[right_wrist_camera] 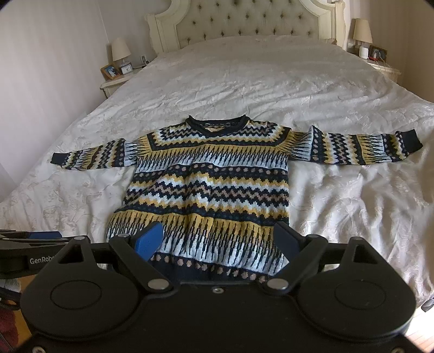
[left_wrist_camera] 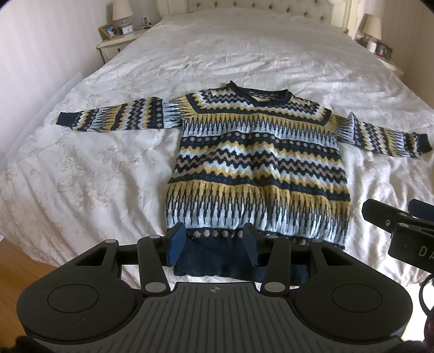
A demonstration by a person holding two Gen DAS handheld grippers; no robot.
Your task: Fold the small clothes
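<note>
A knitted sweater (left_wrist_camera: 257, 165) with navy, yellow, white and tan zigzag bands lies flat, face up, on the white bedspread (left_wrist_camera: 108, 168), both sleeves spread sideways and its navy hem toward me. It also shows in the right wrist view (right_wrist_camera: 211, 190). My left gripper (left_wrist_camera: 213, 245) is open and empty, hovering over the left part of the hem. My right gripper (right_wrist_camera: 219, 243) is open and empty, over the lower body of the sweater. The right gripper shows at the right edge of the left wrist view (left_wrist_camera: 401, 225). The left gripper shows at the left edge of the right wrist view (right_wrist_camera: 29, 244).
A tufted cream headboard (right_wrist_camera: 244, 24) stands at the far end of the bed. Nightstands with lamps, frames and small items sit at far left (right_wrist_camera: 119, 73) and far right (right_wrist_camera: 377, 62). Wooden floor (left_wrist_camera: 19, 268) shows at the bed's near left corner.
</note>
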